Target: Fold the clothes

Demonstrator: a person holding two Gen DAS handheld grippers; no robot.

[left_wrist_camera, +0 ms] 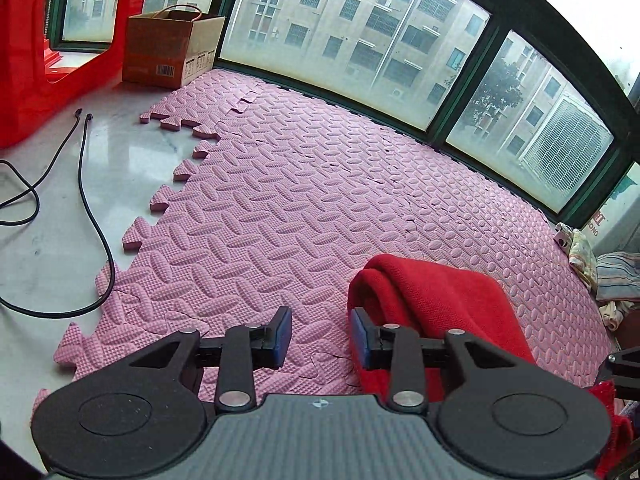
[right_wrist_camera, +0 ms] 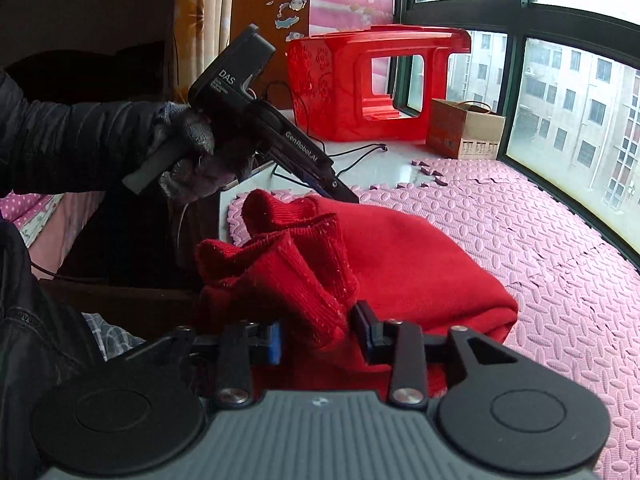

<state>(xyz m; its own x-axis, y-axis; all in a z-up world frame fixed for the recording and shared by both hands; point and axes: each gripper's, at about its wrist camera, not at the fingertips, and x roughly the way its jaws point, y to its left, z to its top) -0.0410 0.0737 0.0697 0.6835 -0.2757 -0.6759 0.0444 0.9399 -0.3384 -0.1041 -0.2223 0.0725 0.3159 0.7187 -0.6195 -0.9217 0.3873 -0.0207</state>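
Observation:
A red knit sweater (right_wrist_camera: 404,256) lies folded on the pink foam mat (right_wrist_camera: 540,240). Its bunched ribbed sleeve (right_wrist_camera: 304,280) rises between the jaws of my right gripper (right_wrist_camera: 318,340), which stand open around it. In the left wrist view my left gripper (left_wrist_camera: 320,338) is open and empty above the mat (left_wrist_camera: 280,200); the sweater's folded edge (left_wrist_camera: 424,292) lies just beside its right finger. The left gripper also shows in the right wrist view (right_wrist_camera: 348,196), held in a gloved hand, its tip at the sweater's far edge.
A red plastic stool (right_wrist_camera: 372,84) and a cardboard box (right_wrist_camera: 464,130) stand at the far end by the window. Black cables (left_wrist_camera: 80,184) lie on the white surface left of the mat. Other clothes (left_wrist_camera: 612,276) are piled at the mat's right end.

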